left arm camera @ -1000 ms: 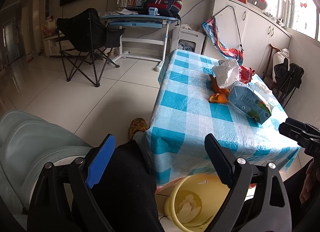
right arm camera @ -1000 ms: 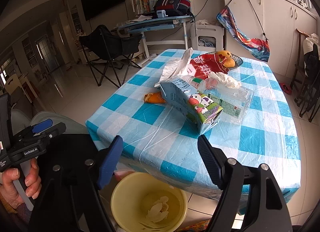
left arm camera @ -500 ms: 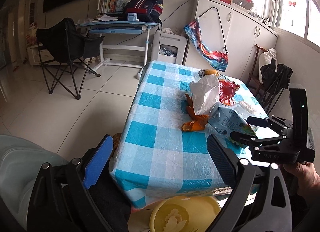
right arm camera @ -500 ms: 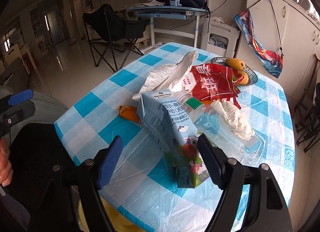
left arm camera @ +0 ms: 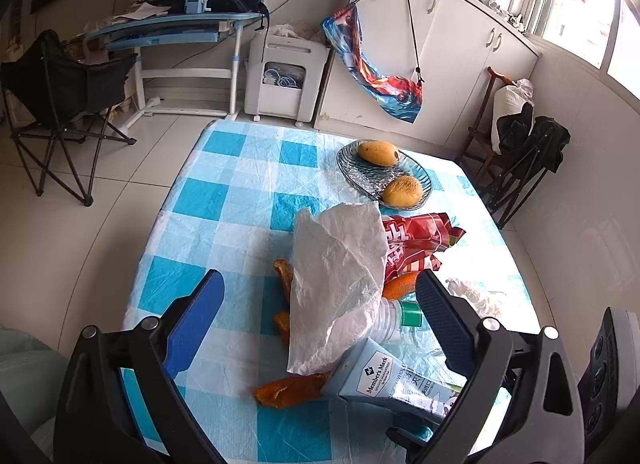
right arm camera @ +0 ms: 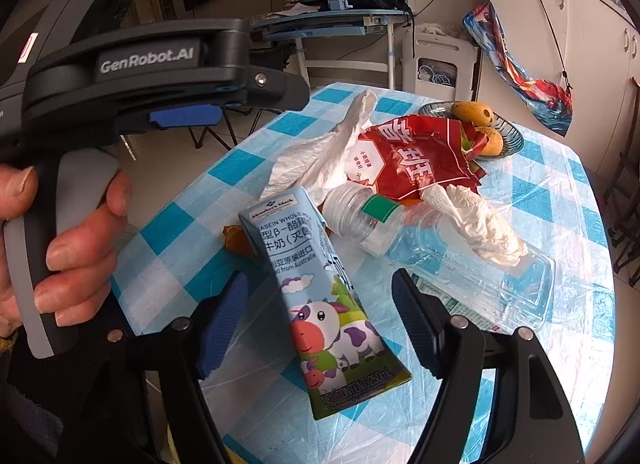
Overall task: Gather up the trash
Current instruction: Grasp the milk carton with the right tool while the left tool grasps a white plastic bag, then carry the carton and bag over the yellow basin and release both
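Milk carton (right arm camera: 320, 304) reads "Member's Mark", "250mL", "from Australia".

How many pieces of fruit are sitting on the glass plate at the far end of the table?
2. One fruit lies at the plate's far end, the other fruit at its near end, next to the red wrapper. The wrapper may hide more from the right wrist view.

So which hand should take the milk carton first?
Right. The right gripper already straddles the milk carton, its fingers open on either side and just closing in. The left gripper hangs wide open over the white paper, with the carton off to one side.
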Tool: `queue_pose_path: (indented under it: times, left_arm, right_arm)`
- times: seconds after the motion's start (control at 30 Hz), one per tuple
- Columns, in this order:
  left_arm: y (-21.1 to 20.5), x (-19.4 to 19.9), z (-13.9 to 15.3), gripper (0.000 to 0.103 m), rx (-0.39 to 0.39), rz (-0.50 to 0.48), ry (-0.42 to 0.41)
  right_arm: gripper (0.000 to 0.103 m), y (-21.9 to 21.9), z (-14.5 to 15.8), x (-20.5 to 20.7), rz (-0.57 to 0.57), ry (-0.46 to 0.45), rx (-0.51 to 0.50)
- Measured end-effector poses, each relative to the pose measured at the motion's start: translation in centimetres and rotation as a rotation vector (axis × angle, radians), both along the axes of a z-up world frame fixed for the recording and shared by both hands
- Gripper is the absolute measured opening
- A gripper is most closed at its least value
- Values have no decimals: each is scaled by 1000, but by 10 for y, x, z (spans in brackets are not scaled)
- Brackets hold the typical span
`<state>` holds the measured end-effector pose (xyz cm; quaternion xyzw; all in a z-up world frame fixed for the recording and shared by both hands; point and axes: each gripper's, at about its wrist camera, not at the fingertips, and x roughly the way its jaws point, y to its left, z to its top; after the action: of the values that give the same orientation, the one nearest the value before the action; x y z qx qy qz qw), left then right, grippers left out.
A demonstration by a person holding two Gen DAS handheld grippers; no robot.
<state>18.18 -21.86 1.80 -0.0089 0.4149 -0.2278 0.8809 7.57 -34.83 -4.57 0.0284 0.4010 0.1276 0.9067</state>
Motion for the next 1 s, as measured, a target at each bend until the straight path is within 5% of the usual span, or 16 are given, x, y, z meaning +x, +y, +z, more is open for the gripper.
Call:
queue_pose_path:
  times: [0.07, 0.17, 0.2, 0.27, 0.33, 0.5, 0.67, 0.77, 0.87, 0.97, 1.0]
  left_arm:
    - [-14, 16, -11, 93, 39, 3, 34]
    - [-29, 34, -29, 86, 113, -9, 72]
    - [-34, 37, -34, 77, 138, -23, 80]
    - [-35, 43, -44, 24, 161, -49, 110]
    - [-26, 46, -45, 7, 133, -35, 119]
    - [20, 29, -15, 4, -33, 12, 19]
    - [62, -1, 16, 4, -115, 47, -47]
    - [84, -23, 25, 4, -138, 67, -62]
    - [100, -42, 28, 4, -148, 79, -60]
    - [111, -60, 24, 4, -148, 85, -48]
    - [113, -65, 23, 4, -147, 84, -45]
  right_arm:
    - [46, 1, -3, -1, -1, 18, 0]
    - [42, 0, -4, -5, -6, 28, 18]
    - [42, 0, -4, -6, -7, 29, 24]
    - [37, 0, -2, -9, -7, 20, 27]
    - [34, 1, 0, -12, -3, 12, 41]
    - [33, 3, 6, -17, -3, -12, 61]
    - [31, -3, 18, -22, -11, -38, 125]
    - [3, -2, 22, -26, -9, -40, 131]
    - [4, 2, 23, -24, -3, -34, 90]
    - [18, 4, 22, -26, -22, -30, 42]
    - [43, 2, 20, -26, -31, -18, 42]
